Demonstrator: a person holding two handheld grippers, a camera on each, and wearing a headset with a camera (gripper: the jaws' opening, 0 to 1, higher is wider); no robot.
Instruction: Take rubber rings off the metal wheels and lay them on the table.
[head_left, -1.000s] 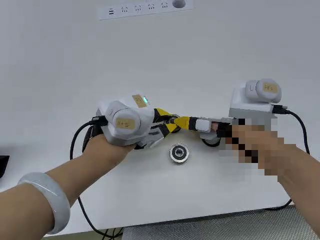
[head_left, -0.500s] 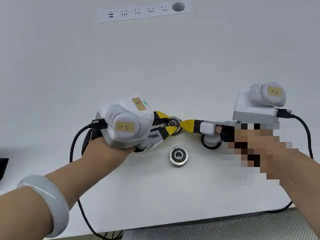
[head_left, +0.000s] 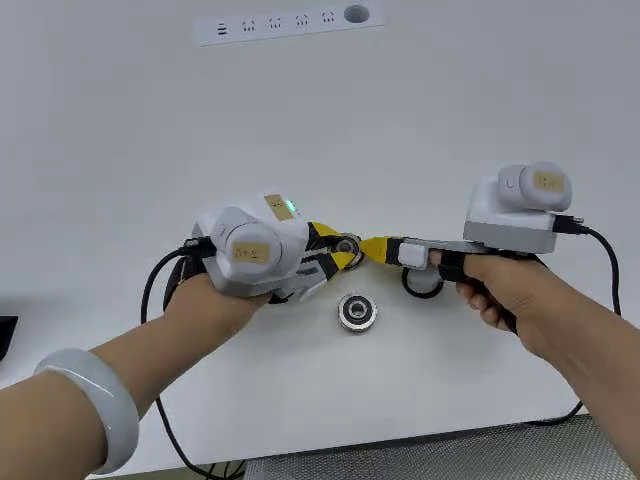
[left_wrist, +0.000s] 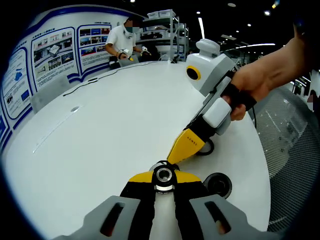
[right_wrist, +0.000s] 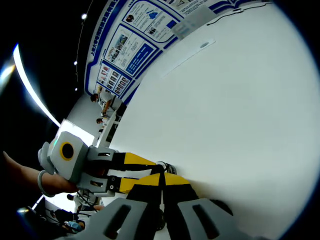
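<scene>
Rubber ring (head_left: 408, 291): black, thin, loose, flat on the white table (head_left: 300, 120) just beneath the right gripper (head_left: 372, 248).
Metal wheel (head_left: 347, 245): silver with a dark hub, held above the table, clamped between the yellow-and-black jaws of the left gripper (head_left: 338, 252).
Right gripper: jaws pressed together, tip against that wheel's rim; whether they pinch rubber cannot be told.
Second metal wheel (head_left: 357, 310): on the table nearer the person, black ring on its rim.
Change from half a second ago: both grippers and the parts are placed much as before.
</scene>
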